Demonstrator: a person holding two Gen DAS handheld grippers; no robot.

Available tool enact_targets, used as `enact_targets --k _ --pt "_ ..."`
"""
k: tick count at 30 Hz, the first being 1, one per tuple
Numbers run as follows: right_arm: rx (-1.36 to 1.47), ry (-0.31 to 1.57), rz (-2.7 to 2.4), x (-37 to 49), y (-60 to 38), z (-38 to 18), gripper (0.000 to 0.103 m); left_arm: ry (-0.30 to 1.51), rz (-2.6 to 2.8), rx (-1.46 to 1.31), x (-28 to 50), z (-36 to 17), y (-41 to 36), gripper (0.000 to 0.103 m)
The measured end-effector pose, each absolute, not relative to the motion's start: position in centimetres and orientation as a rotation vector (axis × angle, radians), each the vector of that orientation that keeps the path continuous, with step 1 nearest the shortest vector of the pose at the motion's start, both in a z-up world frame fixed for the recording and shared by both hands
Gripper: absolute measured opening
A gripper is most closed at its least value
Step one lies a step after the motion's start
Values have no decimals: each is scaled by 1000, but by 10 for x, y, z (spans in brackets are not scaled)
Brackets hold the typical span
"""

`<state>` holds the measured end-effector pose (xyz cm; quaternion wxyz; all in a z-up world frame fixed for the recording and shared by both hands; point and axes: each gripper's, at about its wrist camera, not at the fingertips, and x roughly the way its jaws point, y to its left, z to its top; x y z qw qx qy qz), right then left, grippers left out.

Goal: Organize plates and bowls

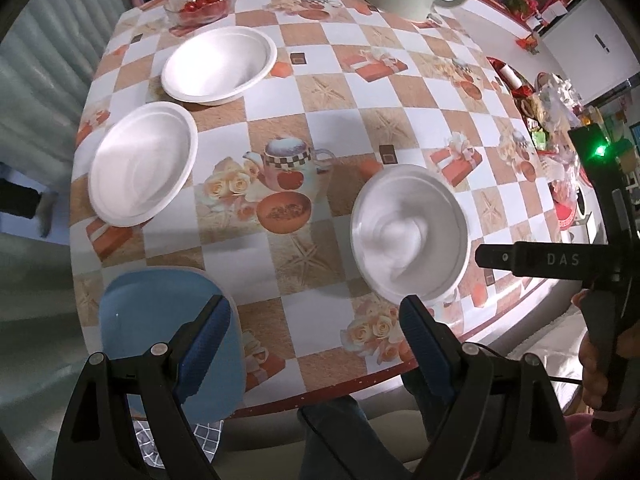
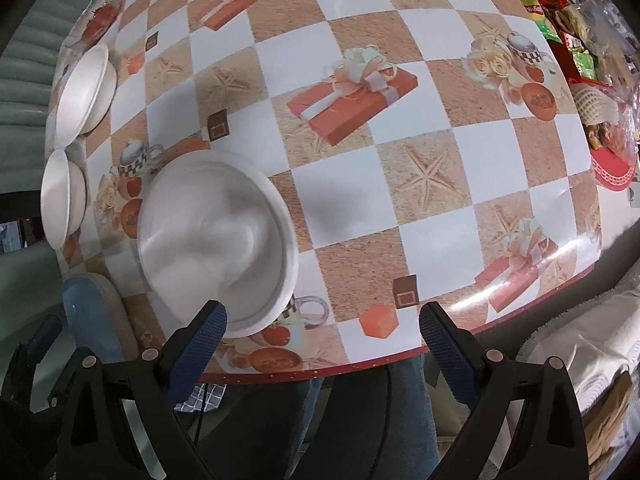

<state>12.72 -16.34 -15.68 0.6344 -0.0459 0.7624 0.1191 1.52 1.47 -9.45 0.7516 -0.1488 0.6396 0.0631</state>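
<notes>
Three white bowls and a blue plate on the checked bench, both jaws released and empty.

The near bowl (image 1: 410,236) is blurred inside; two more bowls (image 1: 143,164) (image 1: 219,65) sit well apart at the bench's (image 1: 360,92) left side. The blue plate (image 1: 160,320) overhangs the near edge — partly hidden behind a jaw. The left gripper (image 1: 316,320) and right gripper (image 2: 324,328) point steeply down, above the near edge.
</notes>
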Motion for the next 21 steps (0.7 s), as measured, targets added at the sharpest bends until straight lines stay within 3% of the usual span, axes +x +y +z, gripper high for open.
enact_targets --k 6,9,21 --pt "-76 1736 277 120 -170 -159 98 1372 149 -347 13 -90 19 90" --pt "-66 1733 269 121 -173 -157 98 1365 155 -369 12 -90 22 103" --pt "-40 1745 212 116 -187 -157 98 1364 109 -383 15 -89 20 103"
